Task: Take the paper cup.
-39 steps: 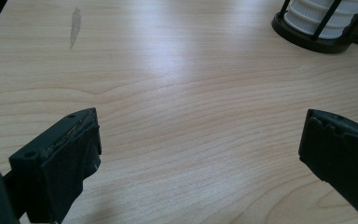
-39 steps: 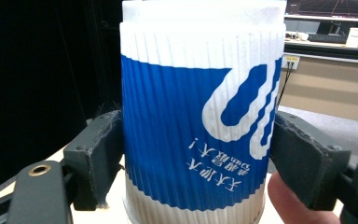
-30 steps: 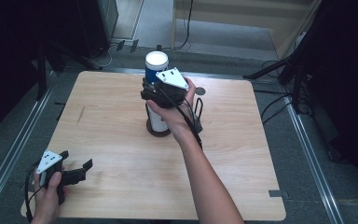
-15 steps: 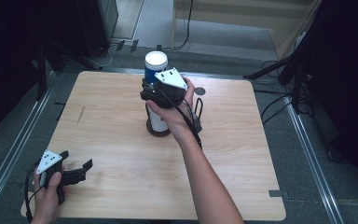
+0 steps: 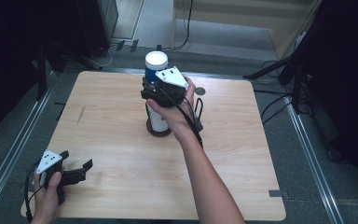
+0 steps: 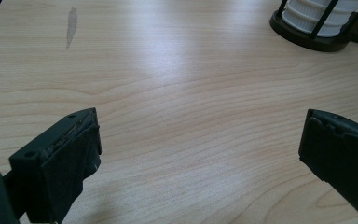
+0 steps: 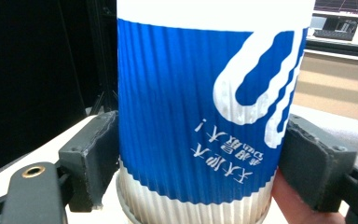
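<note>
Blue-and-white ribbed paper cup (image 5: 156, 70), upside down atop a white cup stack in a black wire holder (image 5: 160, 125), sits at the high view's upper centre on the pale wood worktop (image 5: 121, 140); lifting it off remains. Lower left, the left tool (image 5: 77, 170) is spread, idle. In the right gripper view, the right tool (image 7: 196, 161) has just been closing, rubbery pads pinching the corrugated cup.
</note>
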A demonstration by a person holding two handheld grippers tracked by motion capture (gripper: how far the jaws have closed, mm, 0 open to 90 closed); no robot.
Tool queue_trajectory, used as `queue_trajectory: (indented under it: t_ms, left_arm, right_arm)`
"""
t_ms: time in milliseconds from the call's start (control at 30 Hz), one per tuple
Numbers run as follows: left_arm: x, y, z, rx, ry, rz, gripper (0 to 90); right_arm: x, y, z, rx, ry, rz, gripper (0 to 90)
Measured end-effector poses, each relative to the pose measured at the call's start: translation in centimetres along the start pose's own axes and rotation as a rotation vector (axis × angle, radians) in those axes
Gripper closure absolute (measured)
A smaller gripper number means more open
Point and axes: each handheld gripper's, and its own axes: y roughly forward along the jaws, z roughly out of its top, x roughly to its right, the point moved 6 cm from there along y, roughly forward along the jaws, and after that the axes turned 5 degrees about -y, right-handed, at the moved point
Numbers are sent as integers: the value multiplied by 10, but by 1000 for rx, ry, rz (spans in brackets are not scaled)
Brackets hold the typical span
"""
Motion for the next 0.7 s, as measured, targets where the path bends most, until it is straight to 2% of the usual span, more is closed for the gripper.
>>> queue_trajectory:
  t_ms: [333,700]
  left_arm:
    - [0,0,0,1,-1,-3,0]
    - [0,0,0,5,-1,3,0]
  right_arm:
    - [-1,0,5,18,-2,-5,199]
    - [3,-9,27,62,3,-16,208]
